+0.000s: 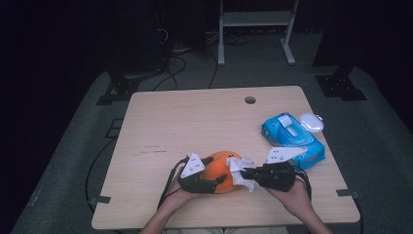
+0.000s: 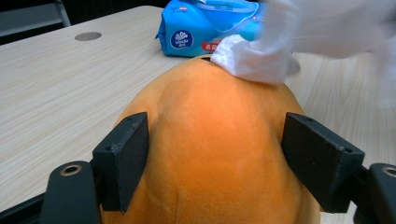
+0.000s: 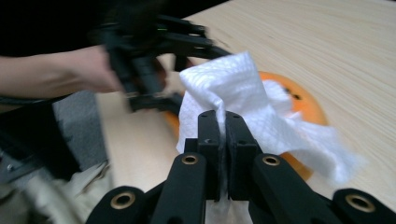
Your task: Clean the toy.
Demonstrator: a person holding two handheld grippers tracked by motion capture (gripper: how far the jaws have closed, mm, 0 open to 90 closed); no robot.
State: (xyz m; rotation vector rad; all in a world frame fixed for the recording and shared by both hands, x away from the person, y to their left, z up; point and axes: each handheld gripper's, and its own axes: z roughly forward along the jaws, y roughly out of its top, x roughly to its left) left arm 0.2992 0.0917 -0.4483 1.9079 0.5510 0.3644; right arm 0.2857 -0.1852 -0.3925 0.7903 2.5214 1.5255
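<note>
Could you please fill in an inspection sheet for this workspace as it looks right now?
Surface: light wooden table with a round hole near the far edge.
Job's things: orange toy near the front edge; white wipe lying against it.
Clutter: blue wipes pack, lid flipped open, on the right.
Grippers: left gripper clamps the orange toy's sides; right gripper shut on the white wipe.
Cables: black cable trailing from the left gripper; more on the floor behind.
Surroundings: dark room, grey floor, white frame legs behind.
</note>
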